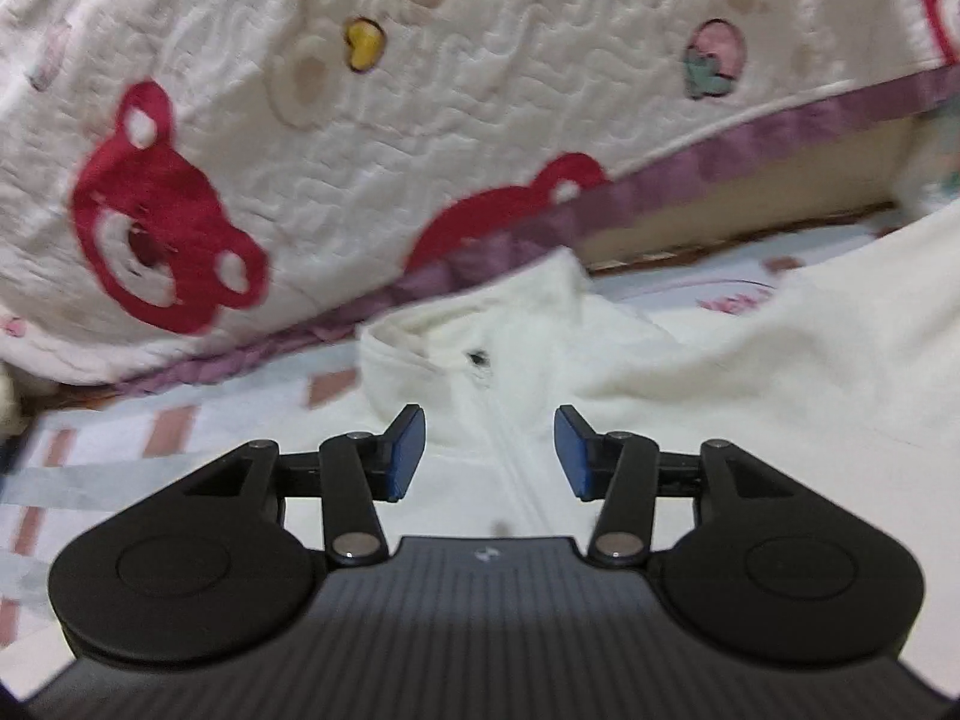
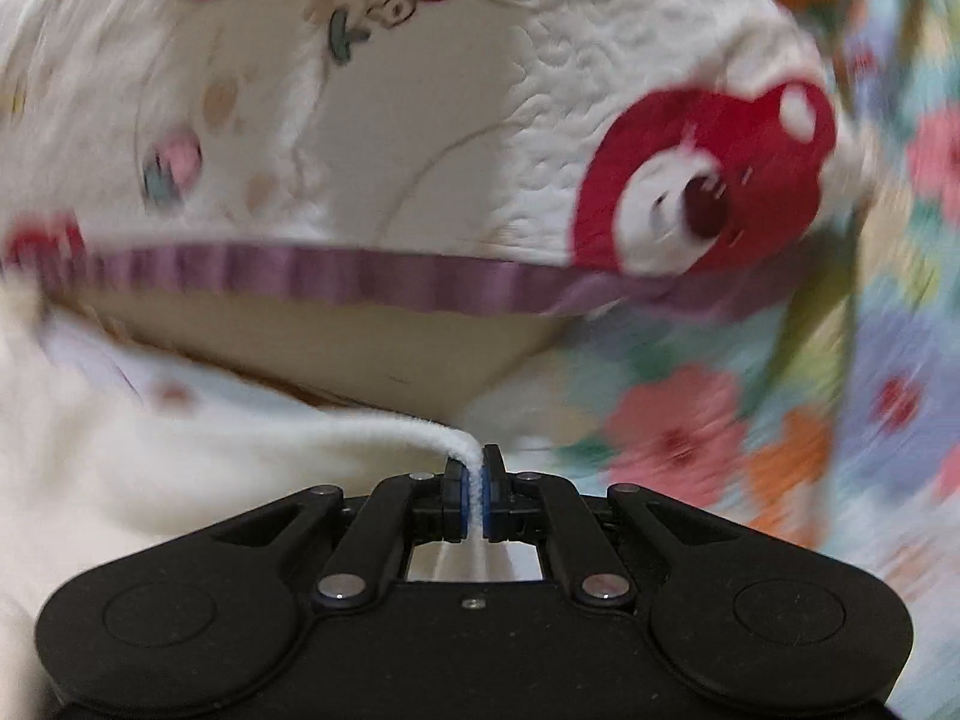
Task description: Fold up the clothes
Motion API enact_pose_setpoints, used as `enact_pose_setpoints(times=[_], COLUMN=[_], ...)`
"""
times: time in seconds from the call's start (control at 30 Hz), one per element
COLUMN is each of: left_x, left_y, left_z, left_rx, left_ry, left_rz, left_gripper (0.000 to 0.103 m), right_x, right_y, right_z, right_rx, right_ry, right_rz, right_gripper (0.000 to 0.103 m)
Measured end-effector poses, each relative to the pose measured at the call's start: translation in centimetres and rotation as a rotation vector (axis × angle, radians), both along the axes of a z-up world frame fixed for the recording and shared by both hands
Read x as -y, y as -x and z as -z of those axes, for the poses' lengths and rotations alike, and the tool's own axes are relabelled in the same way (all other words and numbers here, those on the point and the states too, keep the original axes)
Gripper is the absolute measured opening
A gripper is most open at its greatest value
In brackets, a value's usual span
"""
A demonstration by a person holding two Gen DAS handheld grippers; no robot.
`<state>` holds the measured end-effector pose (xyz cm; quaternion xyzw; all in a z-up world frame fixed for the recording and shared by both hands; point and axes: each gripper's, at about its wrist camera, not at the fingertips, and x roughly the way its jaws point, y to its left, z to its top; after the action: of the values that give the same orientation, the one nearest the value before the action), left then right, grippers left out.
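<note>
A cream fleece garment point(image 1: 600, 372) with a collar and a dark button lies spread on a patterned bedsheet point(image 1: 180, 426). My left gripper point(image 1: 489, 450) hovers over its front seam, jaws apart, with nothing between the blue pads point(image 1: 408, 450). In the right wrist view my right gripper point(image 2: 476, 486) is shut on a thin edge of the same cream garment point(image 2: 210, 456), which rises in a ridge from the left into the pads.
A white quilt with red bear faces point(image 1: 162, 210) and a purple ruffled border point(image 1: 750, 138) is heaped just beyond the garment. The quilt point(image 2: 420, 150) fills the top of the right wrist view. Flowered bedding point(image 2: 780, 408) lies to the right.
</note>
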<state>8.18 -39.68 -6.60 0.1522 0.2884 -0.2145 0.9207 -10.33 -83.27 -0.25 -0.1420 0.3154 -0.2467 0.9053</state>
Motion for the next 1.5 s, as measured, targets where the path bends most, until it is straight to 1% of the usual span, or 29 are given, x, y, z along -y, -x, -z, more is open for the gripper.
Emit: enact_pose_setpoints(times=[0.07,0.17,0.23,0.27,0.4,0.47,0.53,0.57,0.6,0.67,0.7,0.77,0.83,0.9,0.93,1.03,1.1,1.13,1.17,1.23,1.3,1.33,1.4,1.47,1.5], left_x=[0.8,1.8,2.0,1.8,0.4,-0.1,-0.5,-0.7,-0.8,-0.4,-0.2,1.5,3.8,6.6,7.8,11.0,13.0,14.0,14.9,16.5,17.5,17.5,16.8,15.9,15.6], left_y=[-0.1,0.1,0.5,0.7,1.0,1.0,1.1,1.2,1.6,3.0,3.7,5.1,6.5,7.8,8.2,9.3,10.1,10.5,10.9,11.9,12.5,12.6,12.4,12.0,11.9], left_z=[0.7,1.9,2.3,2.3,2.0,2.1,2.3,2.4,2.4,2.4,2.3,2.4,2.4,2.3,2.2,2.0,2.0,2.1,2.4,3.1,4.1,4.4,4.7,4.7,4.6], left_rx=[-0.019,-0.052,-0.061,-0.066,-0.050,-0.064,-0.081,-0.089,-0.080,-0.091,-0.101,-0.105,-0.101,-0.086,-0.092,-0.134,-0.166,-0.185,-0.188,-0.174,-0.181,-0.204,-0.245,-0.259,-0.263], left_ry=[0.006,-0.021,-0.045,-0.055,-0.085,-0.071,-0.051,-0.041,-0.035,0.016,0.047,0.058,0.044,0.022,0.031,0.088,0.123,0.137,0.129,0.091,0.059,0.060,0.081,0.087,0.084], left_rz=[-0.022,-0.033,-0.026,-0.020,-0.017,-0.040,-0.065,-0.077,-0.102,-0.100,-0.091,-0.014,0.085,0.199,0.246,0.368,0.445,0.477,0.494,0.511,0.483,0.466,0.453,0.456,0.456], left_gripper=[0.046,0.046,0.046,0.046,0.046,0.046,0.046,0.046,0.046,0.046,0.046,0.047,0.047,0.047,0.047,0.049,0.050,0.051,0.052,0.052,0.052,0.052,0.052,0.052,0.052], right_x=[2.1,5.2,6.3,6.6,7.7,8.6,9.1,9.4,9.7,10.1,10.2,10.8,11.6,12.0,12.0,11.0,10.1,9.5,9.0,8.3,7.9,7.8,8.4,9.0,9.4], right_y=[0.1,-0.7,-1.5,-1.6,-1.9,-3.0,-4.1,-4.5,-4.8,-4.8,-4.3,-2.6,0.0,3.1,4.9,9.9,11.4,11.6,11.7,11.3,10.7,10.1,9.2,8.3,7.6], right_z=[0.8,2.9,4.6,5.1,4.5,4.9,6.4,7.5,8.6,10.5,11.1,11.0,10.1,9.4,9.1,10.1,11.3,11.8,12.3,13.1,13.8,13.9,14.5,15.0,15.0], right_rx=[-0.059,-0.140,-0.232,-0.267,-0.270,-0.260,-0.261,-0.272,-0.286,-0.296,-0.285,-0.201,-0.055,0.099,0.176,0.336,0.375,0.379,0.377,0.382,0.385,0.382,0.410,0.442,0.426], right_ry=[0.023,-0.008,-0.038,-0.030,-0.018,-0.018,-0.043,-0.075,-0.114,-0.175,-0.191,-0.228,-0.300,-0.385,-0.435,-0.600,-0.719,-0.769,-0.806,-0.818,-0.809,-0.793,-0.755,-0.716,-0.700], right_rz=[0.009,0.006,-0.021,-0.036,-0.057,-0.047,-0.058,-0.052,-0.041,-0.017,-0.005,0.069,0.168,0.272,0.327,0.427,0.425,0.410,0.396,0.382,0.380,0.388,0.384,0.376,0.353], right_gripper=[0.004,0.004,0.003,0.003,0.003,0.003,0.003,0.004,0.004,0.007,0.011,0.043,0.056,0.059,0.064,0.066,0.066,0.066,0.066,0.066,0.066,0.066,0.066,0.066,0.062])
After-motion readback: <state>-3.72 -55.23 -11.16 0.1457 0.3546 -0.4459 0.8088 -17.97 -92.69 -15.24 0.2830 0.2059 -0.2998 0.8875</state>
